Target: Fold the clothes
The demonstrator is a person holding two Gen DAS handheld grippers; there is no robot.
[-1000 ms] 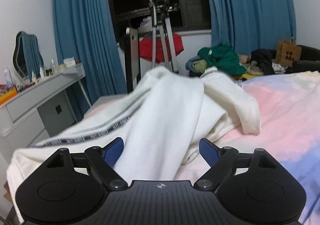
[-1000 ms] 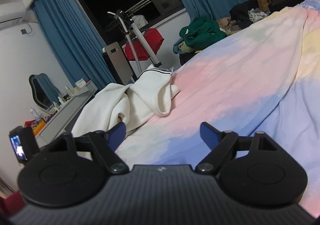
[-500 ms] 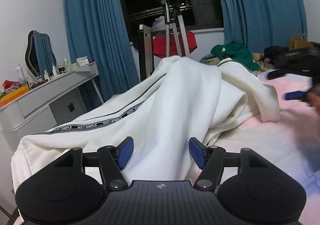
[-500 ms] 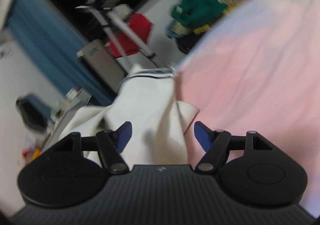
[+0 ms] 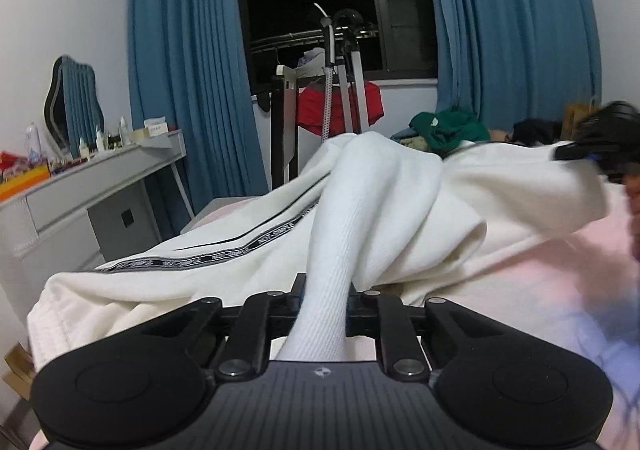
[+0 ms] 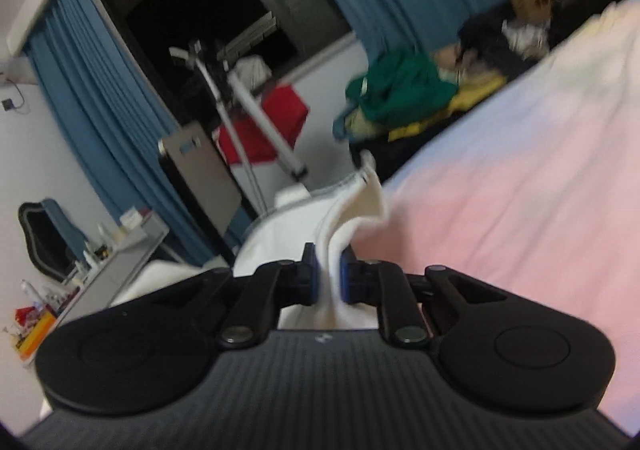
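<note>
Left wrist view: left gripper (image 5: pixel 325 300) clenched on a ribbed fold of the white garment (image 5: pixel 384 201), which rises out of the jaws and runs away to the far right across the pink-and-blue bedsheet (image 5: pixel 532 282). A black tape stripe (image 5: pixel 224 256) marks the garment's long axis, near left to far middle. Right gripper (image 5: pixel 596 153) shows at far right, blurred, at the garment's far end. Right wrist view: right gripper (image 6: pixel 329 276) pinched shut on a cream edge of the white garment (image 6: pixel 352 209); cloth trails off to the left toward the grey dresser (image 6: pixel 120 254), bedsheet (image 6: pixel 520 217) bare to the right. Judgement: the two grips sit well apart along the cloth, so the coming move likely turns on drawing them apart to stretch it flat before any fold.
</note>
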